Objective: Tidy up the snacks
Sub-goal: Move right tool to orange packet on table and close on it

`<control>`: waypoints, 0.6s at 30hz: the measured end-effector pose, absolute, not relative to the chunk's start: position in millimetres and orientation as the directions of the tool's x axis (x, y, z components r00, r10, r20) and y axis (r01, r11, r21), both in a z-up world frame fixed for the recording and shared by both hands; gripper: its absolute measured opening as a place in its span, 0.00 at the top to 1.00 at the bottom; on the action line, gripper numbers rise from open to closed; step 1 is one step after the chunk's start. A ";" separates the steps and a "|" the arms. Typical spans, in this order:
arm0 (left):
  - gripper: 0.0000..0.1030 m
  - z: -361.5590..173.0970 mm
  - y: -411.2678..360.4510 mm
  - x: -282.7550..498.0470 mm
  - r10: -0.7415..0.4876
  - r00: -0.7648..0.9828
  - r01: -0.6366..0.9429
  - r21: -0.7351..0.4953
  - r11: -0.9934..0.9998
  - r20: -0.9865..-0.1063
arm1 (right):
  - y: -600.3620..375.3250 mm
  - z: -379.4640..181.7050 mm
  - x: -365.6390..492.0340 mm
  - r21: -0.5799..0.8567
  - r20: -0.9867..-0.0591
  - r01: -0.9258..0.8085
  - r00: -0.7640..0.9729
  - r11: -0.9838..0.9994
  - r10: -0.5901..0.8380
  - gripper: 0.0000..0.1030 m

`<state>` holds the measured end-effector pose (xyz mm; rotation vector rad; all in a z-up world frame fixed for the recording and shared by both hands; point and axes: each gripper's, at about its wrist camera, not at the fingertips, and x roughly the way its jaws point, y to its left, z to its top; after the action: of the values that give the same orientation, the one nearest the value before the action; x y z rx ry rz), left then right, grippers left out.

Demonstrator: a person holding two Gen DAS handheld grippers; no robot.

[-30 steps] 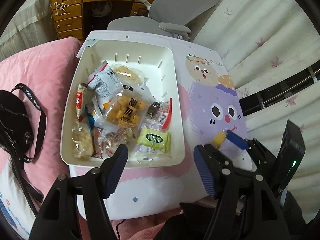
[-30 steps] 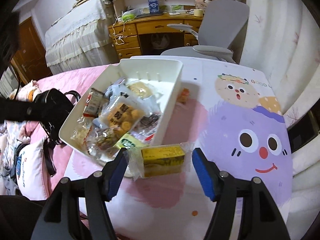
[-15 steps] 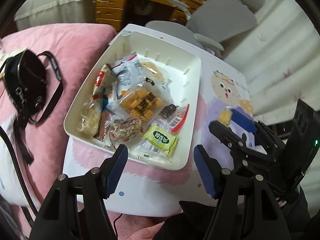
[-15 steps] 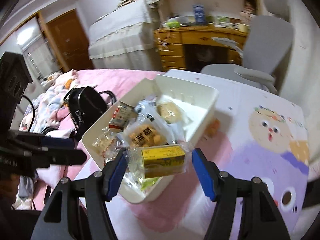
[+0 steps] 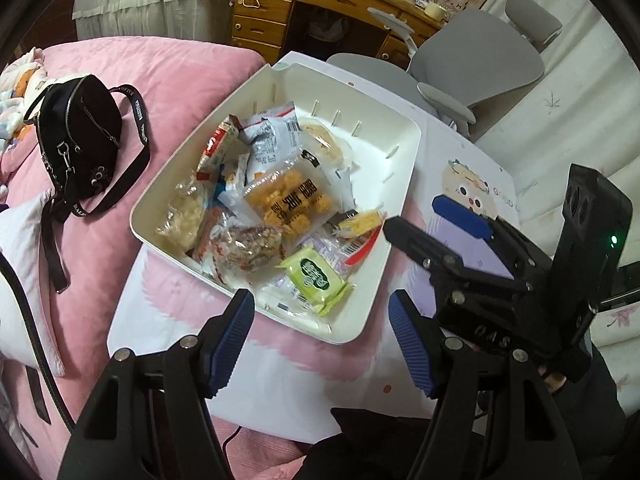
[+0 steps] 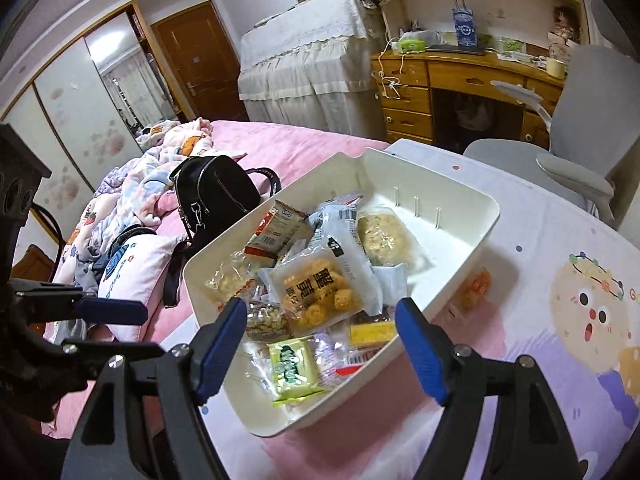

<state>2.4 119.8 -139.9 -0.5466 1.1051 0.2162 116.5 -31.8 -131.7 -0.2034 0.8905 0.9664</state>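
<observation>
A white tray (image 6: pixel 486 216) of snacks sits on the cartoon desk (image 6: pixel 552 312) beside a pink bed (image 5: pixel 168 80). The left hand-held gripper (image 5: pixel 320 328) is spread and empty; the right hand-held gripper (image 6: pixel 320 336) is opening, nothing pinched.

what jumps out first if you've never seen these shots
A white tray heaped with wrapped snacks sits on a cartoon-printed table beside a pink bed. The right claw hangs over its near end, opening, nothing between its pads. A black bag lies on the bed.

Black handbag (image 5: pixel 78 136) on pink bedspread (image 5: pixel 168 80), grey office chair (image 5: pixel 476 56) by wooden desk (image 6: pixel 460 88), cartoon-print tabletop (image 6: pixel 560 280)
</observation>
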 end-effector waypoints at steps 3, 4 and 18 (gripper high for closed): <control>0.32 -141.5 108.8 7.0 -0.094 0.439 -0.428 -0.300 0.853 -0.894 | -44.9 -138.0 127.1 0.219 -0.738 -0.785 0.255 0.579 0.625 0.25; 0.31 -142.2 104.1 9.6 -0.091 0.437 -0.424 -0.294 0.857 -0.895 | -49.7 -140.5 131.1 0.215 -0.741 -0.786 0.255 0.579 0.621 0.25; 0.28 -161.1 62.4 50.1 -0.026 0.353 -0.410 -0.179 0.894 -0.935 | -80.5 -188.8 195.2 -0.014 -0.791 -0.855 0.327 0.519 0.517 0.25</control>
<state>50.1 62.4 -161.1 -0.4206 1.1932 0.2582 195.2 -80.5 -188.8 -0.4785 0.8224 0.9437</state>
